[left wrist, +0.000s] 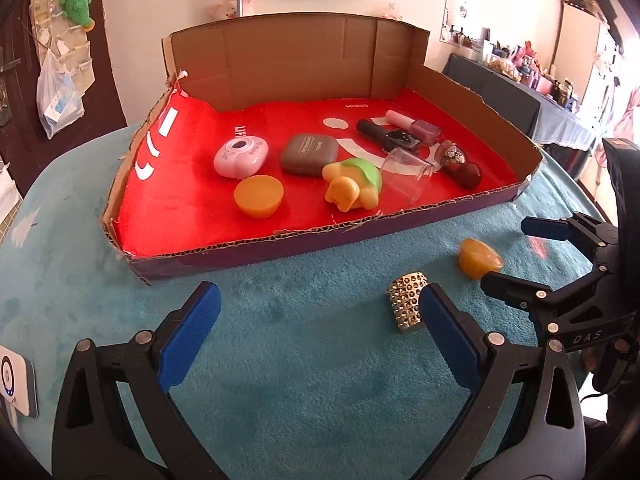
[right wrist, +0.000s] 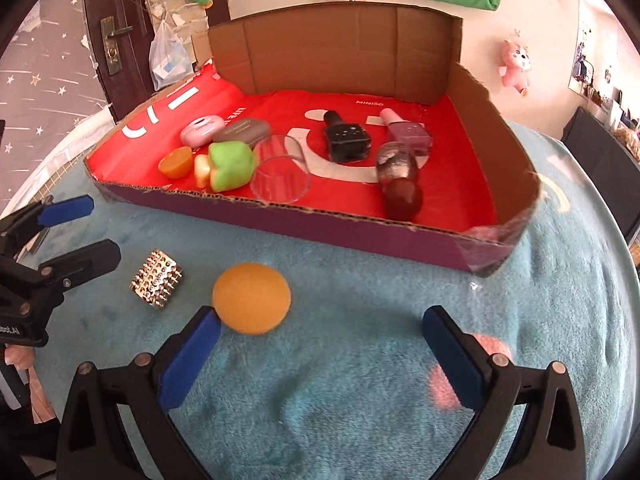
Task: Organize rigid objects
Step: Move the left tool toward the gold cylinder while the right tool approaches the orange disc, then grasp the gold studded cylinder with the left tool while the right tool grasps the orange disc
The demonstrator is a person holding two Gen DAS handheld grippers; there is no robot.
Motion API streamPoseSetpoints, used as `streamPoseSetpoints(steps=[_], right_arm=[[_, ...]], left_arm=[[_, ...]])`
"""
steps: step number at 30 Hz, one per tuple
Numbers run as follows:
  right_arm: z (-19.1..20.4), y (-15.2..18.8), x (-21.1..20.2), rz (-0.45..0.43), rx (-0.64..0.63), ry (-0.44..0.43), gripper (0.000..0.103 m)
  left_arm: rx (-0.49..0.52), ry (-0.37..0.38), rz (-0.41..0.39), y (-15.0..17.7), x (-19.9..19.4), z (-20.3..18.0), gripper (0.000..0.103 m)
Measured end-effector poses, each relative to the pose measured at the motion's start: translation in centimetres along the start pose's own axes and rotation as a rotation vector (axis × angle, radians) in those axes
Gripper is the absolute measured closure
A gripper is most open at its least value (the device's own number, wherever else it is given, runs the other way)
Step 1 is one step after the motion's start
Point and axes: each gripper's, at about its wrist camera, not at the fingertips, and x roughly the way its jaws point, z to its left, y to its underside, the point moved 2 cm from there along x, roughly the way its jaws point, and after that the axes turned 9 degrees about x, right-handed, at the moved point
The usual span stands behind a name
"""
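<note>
A cardboard tray [left wrist: 248,246] with a red liner sits on the teal cloth; it also shows in the right wrist view [right wrist: 320,222]. Outside it lie an orange half-dome [left wrist: 478,258] [right wrist: 251,298] and a studded silver piece [left wrist: 407,300] [right wrist: 157,283]. My left gripper [left wrist: 320,300] is open and empty, its right fingertip just beside the studded piece. My right gripper [right wrist: 320,322] is open and empty, its left fingertip close to the orange half-dome; it also shows in the left wrist view [left wrist: 516,256].
Inside the tray lie a pink case [left wrist: 240,157], grey case [left wrist: 307,155], orange cup [left wrist: 259,196], green-yellow toy [left wrist: 352,184], clear cup [left wrist: 406,174], and nail polish bottles [left wrist: 390,136]. A tall cardboard back wall [left wrist: 300,64] rises behind.
</note>
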Motion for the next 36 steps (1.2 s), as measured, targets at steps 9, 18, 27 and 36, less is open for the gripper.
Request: streamPoseSetpoints(steps=[9, 18, 27, 36], right_arm=[[-0.6, 0.8, -0.7, 0.013, -0.023, 0.021, 0.000], [0.2, 0.7, -0.3, 0.012, -0.042, 0.008, 0.000], [0.3, 0.6, -0.4, 0.004, -0.053, -0.033, 0.002], [0.1, 0.5, -0.6, -0.001, -0.055, -0.040, 0.006]], left_arm=[[0.032, 0.016, 0.024, 0.0, 1.3, -1.3, 0.002], [0.016, -0.058, 0.013, 0.6, -0.1, 1.3, 0.002], [0.035, 0.030, 0.026, 0.4, 0.7, -0.8, 0.002], [0.009, 0.074, 0.063, 0.0, 2.6, -1.7, 0.020]])
